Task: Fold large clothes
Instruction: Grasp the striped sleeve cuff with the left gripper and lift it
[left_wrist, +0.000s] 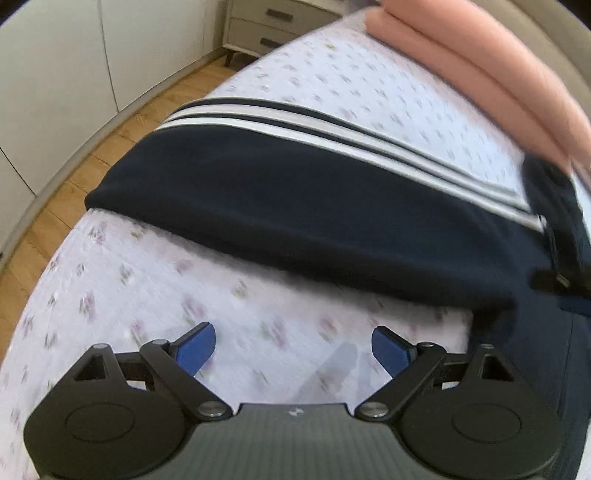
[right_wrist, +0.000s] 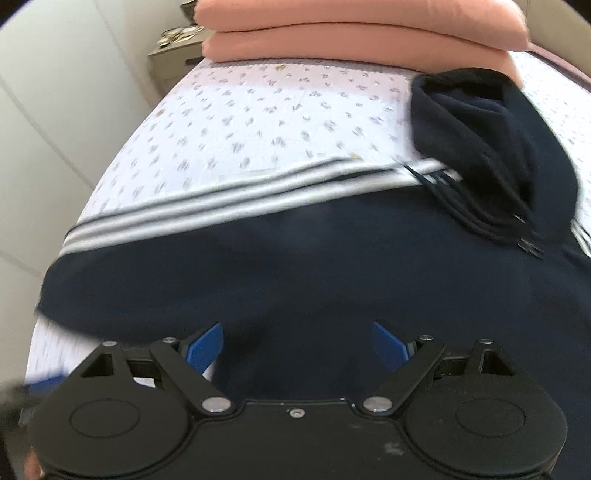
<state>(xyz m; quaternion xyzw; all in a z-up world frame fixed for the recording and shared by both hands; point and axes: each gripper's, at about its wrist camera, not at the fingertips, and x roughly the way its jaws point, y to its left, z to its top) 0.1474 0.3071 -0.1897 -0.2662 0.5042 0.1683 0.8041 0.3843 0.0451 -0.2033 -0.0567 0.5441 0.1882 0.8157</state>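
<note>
A navy hoodie (left_wrist: 295, 206) with white sleeve stripes (left_wrist: 332, 136) lies flat on a floral bedsheet (left_wrist: 155, 295). In the right wrist view the hoodie (right_wrist: 332, 280) fills the foreground, its hood (right_wrist: 491, 147) and drawstrings (right_wrist: 480, 218) at the upper right, its striped sleeve (right_wrist: 221, 206) stretching left. My left gripper (left_wrist: 293, 347) is open and empty over bare sheet just before the sleeve's near edge. My right gripper (right_wrist: 297, 347) is open and empty above the hoodie's body.
Two stacked pink folded blankets (right_wrist: 351, 33) lie at the bed's head, also seen in the left wrist view (left_wrist: 480, 74). A nightstand (left_wrist: 273, 26) stands beyond the bed; wooden floor (left_wrist: 74, 177) and white cupboards (left_wrist: 55, 74) lie to the left.
</note>
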